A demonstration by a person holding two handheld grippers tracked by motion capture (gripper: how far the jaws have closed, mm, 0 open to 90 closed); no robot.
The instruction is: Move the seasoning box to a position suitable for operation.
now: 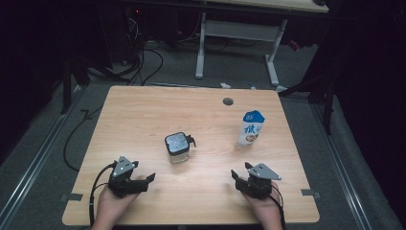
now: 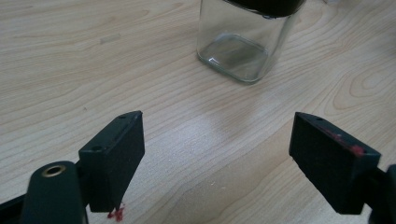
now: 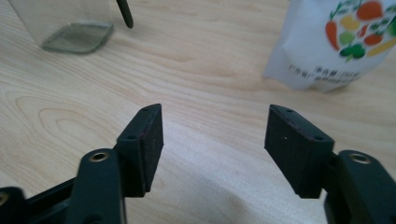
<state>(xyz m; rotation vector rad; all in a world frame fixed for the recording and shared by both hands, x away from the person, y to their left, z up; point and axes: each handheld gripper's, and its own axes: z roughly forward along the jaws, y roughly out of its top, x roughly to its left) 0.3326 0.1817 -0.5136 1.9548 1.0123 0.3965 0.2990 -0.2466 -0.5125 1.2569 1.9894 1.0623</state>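
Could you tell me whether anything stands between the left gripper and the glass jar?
Nothing visible does. The left gripper has open, empty jaws, and bare wooden table lies between it and the glass jar.

A light wooden table (image 1: 143, 115) with a small round hole (image 1: 228, 101) near its far edge; grey floor (image 1: 57, 143) around it; black cables (image 1: 143, 62) trailing behind; a white-legged desk (image 1: 239, 33) farther back.
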